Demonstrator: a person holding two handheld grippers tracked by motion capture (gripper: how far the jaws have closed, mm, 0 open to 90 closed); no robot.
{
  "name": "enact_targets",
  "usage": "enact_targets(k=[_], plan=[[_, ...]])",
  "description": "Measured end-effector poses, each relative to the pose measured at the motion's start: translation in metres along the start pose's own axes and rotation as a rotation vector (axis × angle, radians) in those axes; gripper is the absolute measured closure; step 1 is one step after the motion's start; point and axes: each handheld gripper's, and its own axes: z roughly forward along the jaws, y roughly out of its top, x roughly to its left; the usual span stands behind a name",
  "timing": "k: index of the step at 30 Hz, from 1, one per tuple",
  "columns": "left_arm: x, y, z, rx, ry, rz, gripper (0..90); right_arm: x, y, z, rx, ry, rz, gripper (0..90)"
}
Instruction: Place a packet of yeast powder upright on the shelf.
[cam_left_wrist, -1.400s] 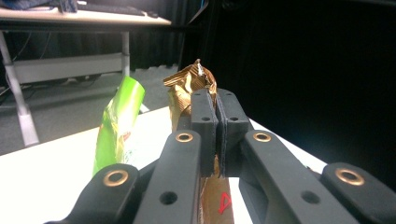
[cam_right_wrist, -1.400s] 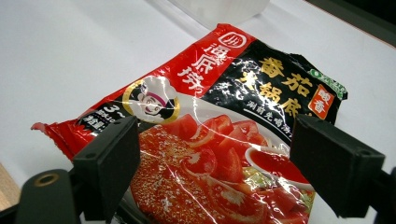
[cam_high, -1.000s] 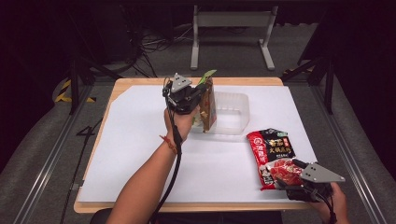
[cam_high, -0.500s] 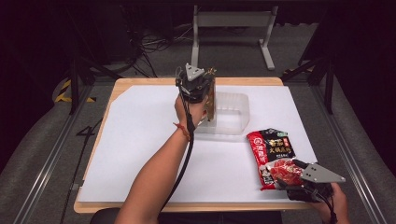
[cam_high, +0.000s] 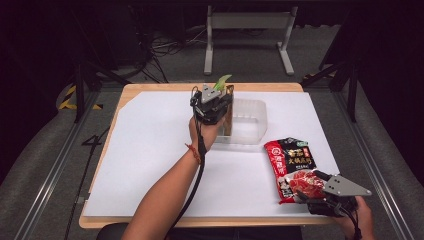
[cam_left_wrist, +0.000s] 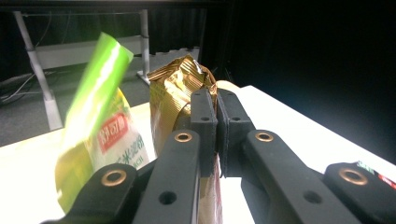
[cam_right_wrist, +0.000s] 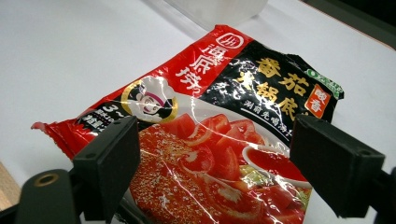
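Note:
My left gripper (cam_high: 220, 103) is shut on the crumpled top of a gold packet (cam_high: 229, 117), which hangs upright at the left end of a clear plastic container (cam_high: 251, 121). In the left gripper view the jaws (cam_left_wrist: 217, 112) are pressed together on the gold packet (cam_left_wrist: 172, 88), and a green packet (cam_left_wrist: 99, 95) stands right beside it. The green packet's tip (cam_high: 223, 80) sticks up behind the gripper. My right gripper (cam_high: 309, 186) rests open at the table's near right corner. Its jaws (cam_right_wrist: 222, 158) straddle the near end of a flat red and black soup packet (cam_right_wrist: 210, 93), also seen as the soup packet (cam_high: 292, 162).
A white sheet (cam_high: 150, 150) covers the wooden table (cam_high: 150, 87); its left half is bare. The clear container's edge (cam_right_wrist: 219, 9) lies just beyond the soup packet. Metal rails and a stand's legs (cam_high: 245, 45) are past the table's edges.
My left gripper with the gold packet shifted a little right and then sank lower at the container's left end. The right gripper and soup packet stayed put.

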Motion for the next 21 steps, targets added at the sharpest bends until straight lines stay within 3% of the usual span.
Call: enact_targets(k=[6, 15, 21], plan=[[-0.001, -0.009, -0.002, 0.005, -0.031, 0.000, 86.7, 0.000, 0.000, 0.000, 0.001, 0.000, -0.002, 16.7], [-0.007, -0.017, -0.008, 0.013, -0.069, 0.047, 86.2, 0.000, 0.000, 0.001, 0.003, -0.001, -0.001, 16.7], [-0.004, -0.019, -0.011, 0.013, -0.083, 0.061, 86.3, -0.001, 0.002, 0.003, 0.003, 0.000, 0.002, 16.7]])
